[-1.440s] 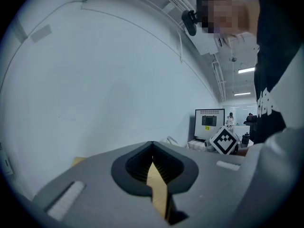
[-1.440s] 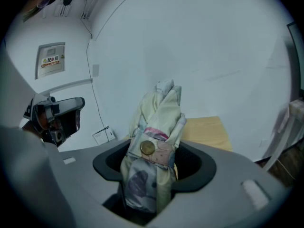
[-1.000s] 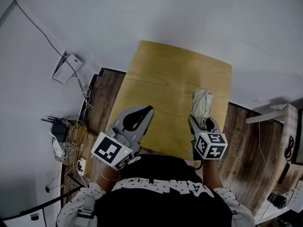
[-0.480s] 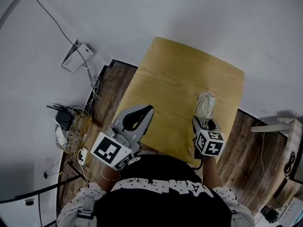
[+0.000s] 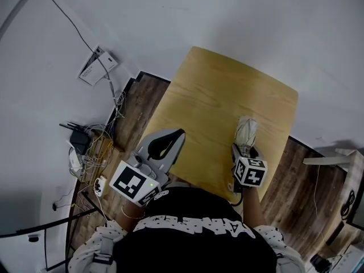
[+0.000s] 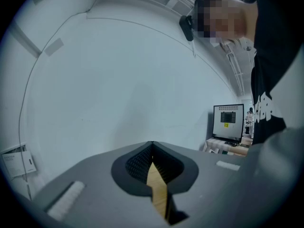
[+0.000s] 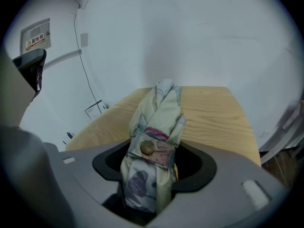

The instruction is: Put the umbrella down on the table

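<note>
1. The folded umbrella (image 7: 156, 122) is found clamped in the right gripper (image 7: 154, 172). The 2 jaws are pinched on its lower body, just below the buttoned strap (image 7: 150, 148), and the fabric fills the gap between them from side to side.
2. In the head view the umbrella is located over the near right part of the table (image 5: 227, 90). Its free end is pointed away from the person and slanted downward.
3. Contact between the free end and the wood cannot be established, as no view shows the underside of the bundle.
4. The left gripper (image 5: 169, 141) is recorded with its jaws pressed together at the tips and nothing between them. It is held at the table's near left corner and has no part in the carrying.
5. Done, as judged: the umbrella is positioned above the surface on which it is to be laid, so the approach is largely complete.
6. Left, as judged – 3 steps: the bundle is to be lowered until it rests along its length, the right jaws are to be spread, and the gripper is to be drawn clear. None of these is shown as done.
7. Risk noted: the bundle is soft and rounded and lies toward the table's right side, so a release made while it is tilted could let it roll.
</note>
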`<action>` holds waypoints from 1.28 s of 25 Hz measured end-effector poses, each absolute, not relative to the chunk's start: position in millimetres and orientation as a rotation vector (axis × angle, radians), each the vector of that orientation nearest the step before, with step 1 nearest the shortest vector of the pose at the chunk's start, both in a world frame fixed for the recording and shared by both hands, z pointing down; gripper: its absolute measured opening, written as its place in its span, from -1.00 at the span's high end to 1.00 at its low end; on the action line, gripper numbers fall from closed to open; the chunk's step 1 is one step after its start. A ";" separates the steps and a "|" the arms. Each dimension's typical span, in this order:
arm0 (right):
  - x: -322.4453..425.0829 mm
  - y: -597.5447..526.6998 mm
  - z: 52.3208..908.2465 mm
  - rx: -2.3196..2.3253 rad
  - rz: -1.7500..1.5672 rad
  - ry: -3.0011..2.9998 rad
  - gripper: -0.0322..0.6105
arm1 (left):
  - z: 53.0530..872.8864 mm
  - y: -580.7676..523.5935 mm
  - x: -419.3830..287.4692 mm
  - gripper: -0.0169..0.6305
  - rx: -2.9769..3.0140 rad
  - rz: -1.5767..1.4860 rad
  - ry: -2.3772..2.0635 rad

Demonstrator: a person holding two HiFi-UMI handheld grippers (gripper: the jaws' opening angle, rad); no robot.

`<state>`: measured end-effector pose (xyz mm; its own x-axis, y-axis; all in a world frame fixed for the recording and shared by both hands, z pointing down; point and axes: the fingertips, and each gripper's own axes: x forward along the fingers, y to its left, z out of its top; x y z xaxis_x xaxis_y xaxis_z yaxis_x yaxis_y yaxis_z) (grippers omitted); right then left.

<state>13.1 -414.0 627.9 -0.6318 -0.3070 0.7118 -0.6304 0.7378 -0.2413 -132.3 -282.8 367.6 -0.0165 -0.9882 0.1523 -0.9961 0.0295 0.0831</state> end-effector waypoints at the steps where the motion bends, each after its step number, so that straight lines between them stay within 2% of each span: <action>1: 13.4 -414.3 630.4 0.701 0.631 -2.265 0.02 | 368.0 -283.3 -132.0 0.96 2.074 0.069 -2.126; 14: 23.8 -414.3 661.2 0.700 0.667 -2.177 0.00 | 368.2 -296.6 -126.6 0.96 2.104 0.103 -2.101; 32: 24.4 -422.2 629.7 0.778 0.646 -2.285 -0.12 | 365.2 -298.4 -115.3 0.96 2.193 0.082 -2.025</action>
